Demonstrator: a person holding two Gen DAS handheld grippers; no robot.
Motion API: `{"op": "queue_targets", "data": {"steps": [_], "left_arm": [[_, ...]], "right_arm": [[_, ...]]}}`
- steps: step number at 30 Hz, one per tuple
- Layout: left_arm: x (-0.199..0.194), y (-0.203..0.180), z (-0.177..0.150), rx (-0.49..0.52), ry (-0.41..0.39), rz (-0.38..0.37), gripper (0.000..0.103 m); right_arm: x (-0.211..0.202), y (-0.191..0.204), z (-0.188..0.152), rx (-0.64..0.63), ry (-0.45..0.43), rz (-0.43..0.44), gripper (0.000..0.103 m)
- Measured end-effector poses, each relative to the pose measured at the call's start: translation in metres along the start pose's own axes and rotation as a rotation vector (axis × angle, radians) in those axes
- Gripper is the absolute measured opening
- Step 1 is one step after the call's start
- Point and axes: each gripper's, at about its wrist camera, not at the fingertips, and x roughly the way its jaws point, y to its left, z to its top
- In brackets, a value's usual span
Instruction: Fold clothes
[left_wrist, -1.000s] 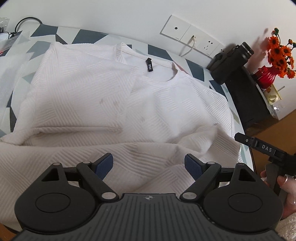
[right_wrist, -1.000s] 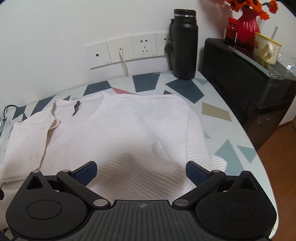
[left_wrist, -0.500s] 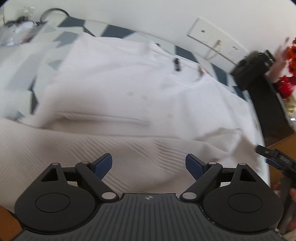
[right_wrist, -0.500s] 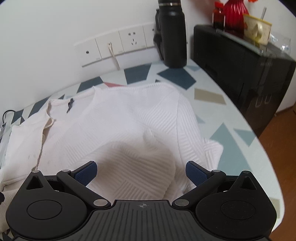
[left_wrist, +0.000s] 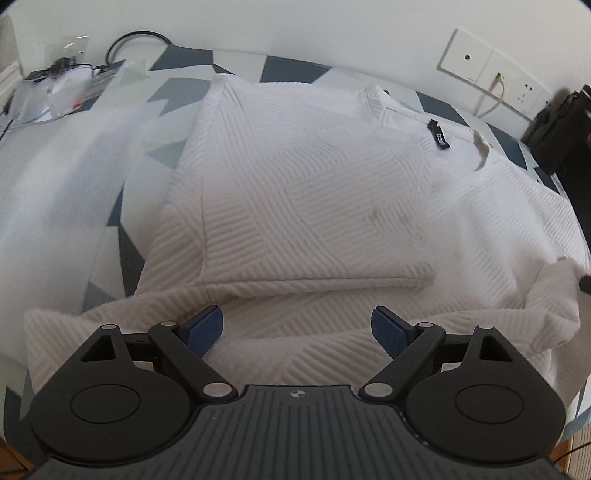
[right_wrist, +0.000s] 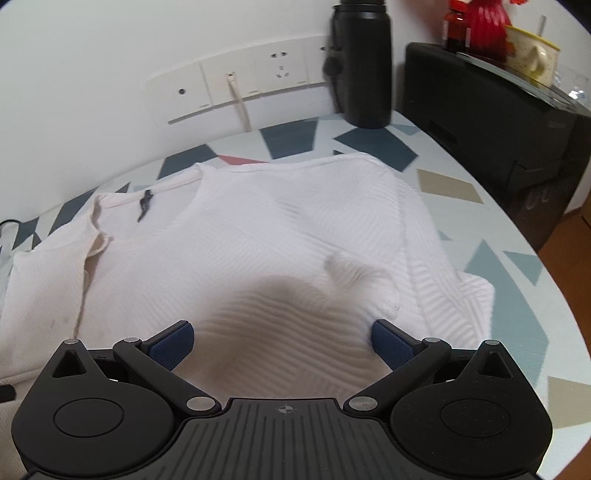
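Both hand-held grippers (left_wrist: 297, 328) (right_wrist: 282, 341) moved closer, jaws wide, over the ribbed white sweater (left_wrist: 314, 192).

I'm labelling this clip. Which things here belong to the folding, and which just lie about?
For the job:
white sweater
left claw, open
right claw, open

Lying about:
black bottle
red vase
mug
black cabinet
wall sockets

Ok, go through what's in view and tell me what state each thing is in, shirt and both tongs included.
White shirt: lying on the table, one side folded over the middle, collar at the far edge.
Left tongs: open, holding nothing, over the shirt's near edge.
Right tongs: open, holding nothing, over the shirt.
Black bottle: upright by the wall.
Wall socket: cable plugged in.
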Motion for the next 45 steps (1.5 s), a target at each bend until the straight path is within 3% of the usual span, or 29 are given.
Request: {"op": "queue_targets", "data": {"steps": [10, 19, 24, 29, 45], "left_arm": [[0.027, -0.001, 0.012, 0.139, 0.001, -0.043, 0.098], [0.035, -0.021, -0.007, 0.296, -0.077, 0.024, 0.103], [0.035, -0.020, -0.010, 0.293, -0.109, 0.022, 0.103], [0.034, -0.019, -0.015, 0.292, -0.147, 0.018, 0.103], [0.033, -0.018, -0.023, 0.292, -0.222, 0.006, 0.103]], "right_arm": [[0.010, 0.023, 0.011, 0.005, -0.004, -0.029, 0.102], [0.036, 0.034, -0.009, -0.086, 0.045, -0.084, 0.102], [0.050, 0.036, -0.021, -0.113, 0.063, -0.097, 0.102], [0.054, 0.041, -0.030, -0.169, 0.034, -0.122, 0.102], [0.051, 0.036, -0.040, -0.173, -0.047, -0.110, 0.102]]}}
